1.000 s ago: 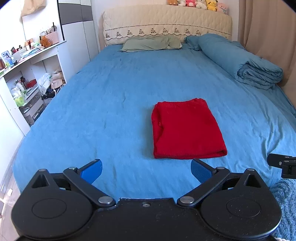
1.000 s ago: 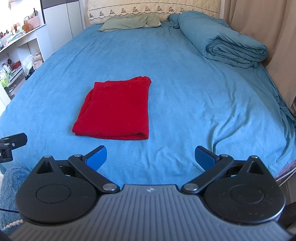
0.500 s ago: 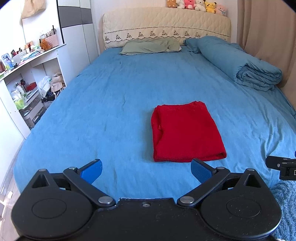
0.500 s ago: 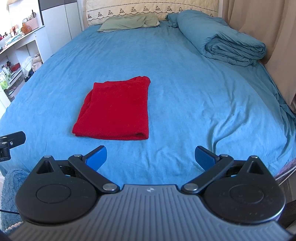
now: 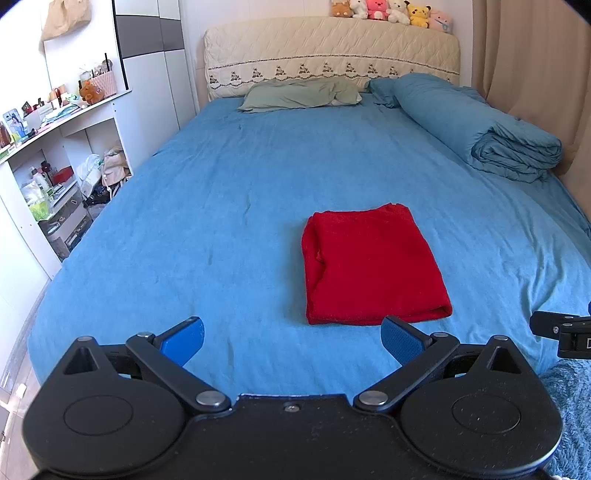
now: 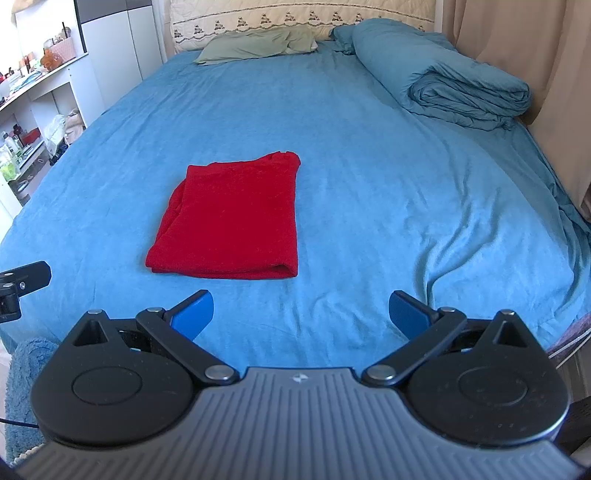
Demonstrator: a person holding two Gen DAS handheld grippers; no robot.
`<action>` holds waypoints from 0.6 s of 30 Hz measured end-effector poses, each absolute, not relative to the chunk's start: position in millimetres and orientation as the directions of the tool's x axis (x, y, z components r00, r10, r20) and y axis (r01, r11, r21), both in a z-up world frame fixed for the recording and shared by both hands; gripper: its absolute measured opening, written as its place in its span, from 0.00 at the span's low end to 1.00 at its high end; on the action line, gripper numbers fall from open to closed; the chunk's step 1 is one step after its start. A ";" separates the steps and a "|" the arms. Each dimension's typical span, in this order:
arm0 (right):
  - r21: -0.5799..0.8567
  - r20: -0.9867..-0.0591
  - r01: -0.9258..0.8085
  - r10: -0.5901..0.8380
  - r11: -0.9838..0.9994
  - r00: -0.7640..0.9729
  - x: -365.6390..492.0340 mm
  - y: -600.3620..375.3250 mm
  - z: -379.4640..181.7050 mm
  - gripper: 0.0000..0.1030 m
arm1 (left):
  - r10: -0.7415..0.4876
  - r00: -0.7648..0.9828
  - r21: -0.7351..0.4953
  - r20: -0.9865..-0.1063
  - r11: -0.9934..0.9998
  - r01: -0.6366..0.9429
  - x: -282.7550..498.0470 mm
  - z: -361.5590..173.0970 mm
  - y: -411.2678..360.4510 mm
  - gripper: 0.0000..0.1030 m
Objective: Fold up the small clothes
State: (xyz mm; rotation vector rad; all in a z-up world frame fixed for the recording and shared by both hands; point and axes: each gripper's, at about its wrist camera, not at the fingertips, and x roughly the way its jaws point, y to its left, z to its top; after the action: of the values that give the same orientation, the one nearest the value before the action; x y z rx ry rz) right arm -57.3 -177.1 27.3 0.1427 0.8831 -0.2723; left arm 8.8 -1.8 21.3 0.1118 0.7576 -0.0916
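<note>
Nearest to me, my left gripper (image 5: 291, 341) hung over the foot of the bed with its blue pads spread wide and nothing between them. My right gripper (image 6: 301, 312) was in the same posture, jaws fully apart and empty, held above the near edge of the blue sheet (image 6: 369, 184). Neither tool touched any fabric. At the right edge of my left view I could see a black part of the other tool, and a shaggy blue mat (image 5: 570, 402) lay below it off the bed.

Just past the pads, the red garment (image 5: 369, 266) lay flat on the sheet, folded into a neat rectangle with its thick folded edge toward me; it also showed in my right view (image 6: 232, 221), left of centre.

Farther up, a folded blue duvet (image 6: 454, 81) sat along the right side by the curtain (image 5: 532, 74). A green pillow (image 5: 303, 94) rested against the quilted headboard (image 5: 332, 55), with plush toys (image 5: 391, 13) lined on top. White shelves (image 5: 55, 155) full of clutter stood to the left.
</note>
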 end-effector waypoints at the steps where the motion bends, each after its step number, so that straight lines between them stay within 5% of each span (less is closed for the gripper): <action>1: 0.011 -0.778 0.293 -0.176 0.956 0.603 -57.4 -177.3 27.3 1.00 | -0.043 0.723 0.068 -0.690 0.990 0.123 8.8 21.3 -1.6 1.00; 18: -0.006 -0.771 0.303 -0.198 0.953 0.605 -58.7 -168.6 28.8 1.00 | -0.055 0.754 0.065 -0.655 0.990 0.128 6.8 24.7 0.4 1.00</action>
State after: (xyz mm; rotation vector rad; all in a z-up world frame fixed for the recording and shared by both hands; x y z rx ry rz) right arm -58.7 -168.6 28.8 0.1298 0.8747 -0.2908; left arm 6.8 0.4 24.7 0.1079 0.7103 -0.1003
